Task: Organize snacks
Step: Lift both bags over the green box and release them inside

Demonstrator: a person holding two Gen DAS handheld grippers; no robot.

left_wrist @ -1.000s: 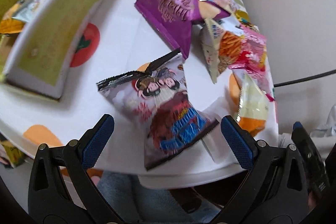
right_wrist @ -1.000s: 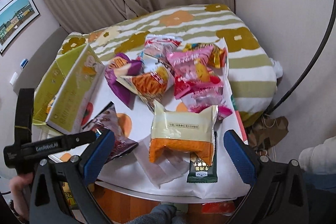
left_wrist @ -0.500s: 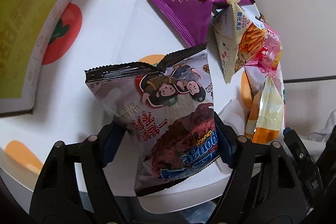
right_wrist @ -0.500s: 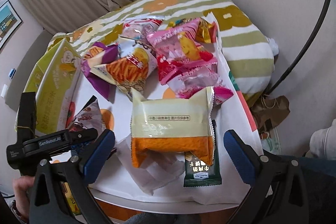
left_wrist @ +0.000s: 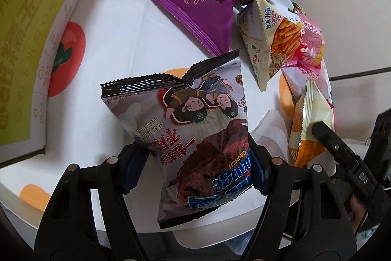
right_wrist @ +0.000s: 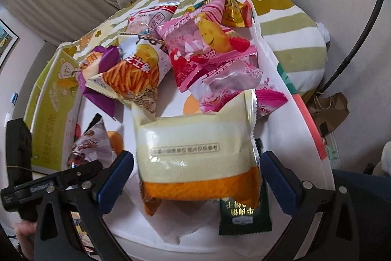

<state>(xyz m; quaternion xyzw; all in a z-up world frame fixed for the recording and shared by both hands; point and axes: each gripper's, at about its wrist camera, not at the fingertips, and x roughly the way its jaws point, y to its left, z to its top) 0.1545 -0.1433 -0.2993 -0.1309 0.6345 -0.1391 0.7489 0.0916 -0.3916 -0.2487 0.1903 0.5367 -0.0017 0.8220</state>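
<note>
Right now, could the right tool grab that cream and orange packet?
Probably yes: the right tool stands open astride the cream and orange packet, which lies on top with nothing covering it.

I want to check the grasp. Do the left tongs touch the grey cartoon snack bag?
Touching. The left wrist view shows the closing left tongs with both blue pads pressed into the grey bag, pinching its sides.
</note>
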